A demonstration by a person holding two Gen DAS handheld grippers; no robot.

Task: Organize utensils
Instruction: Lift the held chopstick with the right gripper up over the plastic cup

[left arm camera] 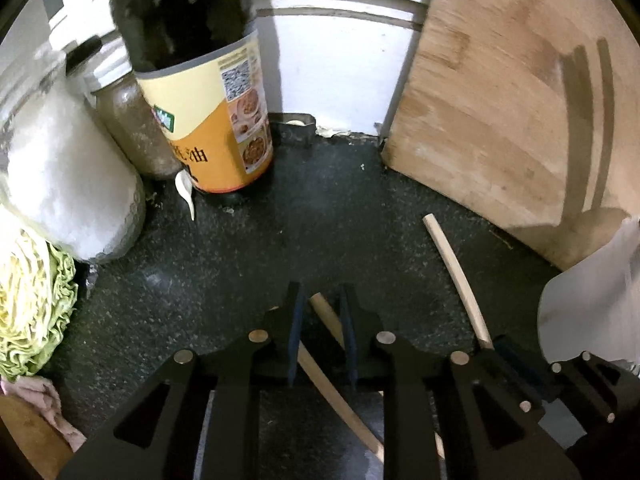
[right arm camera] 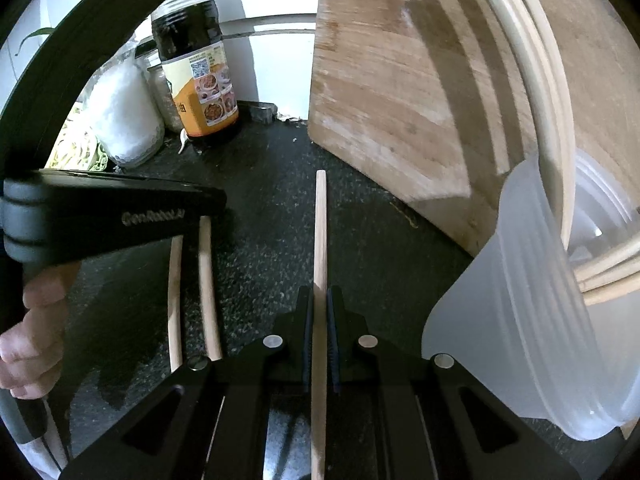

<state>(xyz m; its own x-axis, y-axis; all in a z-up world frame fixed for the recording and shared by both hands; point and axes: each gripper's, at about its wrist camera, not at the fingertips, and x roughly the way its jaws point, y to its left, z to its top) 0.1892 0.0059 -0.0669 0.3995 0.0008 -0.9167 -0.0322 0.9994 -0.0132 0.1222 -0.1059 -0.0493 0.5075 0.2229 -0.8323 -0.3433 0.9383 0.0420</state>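
My right gripper [right arm camera: 319, 300] is shut on a wooden chopstick [right arm camera: 320, 240] that points forward over the dark counter. That chopstick [left arm camera: 456, 276] and the right gripper [left arm camera: 520, 364] also show at the right of the left wrist view. My left gripper [left arm camera: 320, 304] is open, its fingers either side of another chopstick [left arm camera: 324, 352] lying slantwise on the counter. In the right wrist view two loose chopsticks [right arm camera: 208, 292] lie under the left gripper body [right arm camera: 100, 216]. A translucent plastic cup [right arm camera: 532, 320] at the right holds several chopsticks [right arm camera: 608, 276].
A wooden cutting board [right arm camera: 400, 92] leans against the back wall. A soy sauce bottle [left arm camera: 208, 92], jars [left arm camera: 136, 128], a white bag [left arm camera: 64, 168], a small white spoon [left arm camera: 186, 192] and cabbage [left arm camera: 32, 304] stand at the left on the dark counter [left arm camera: 260, 240].
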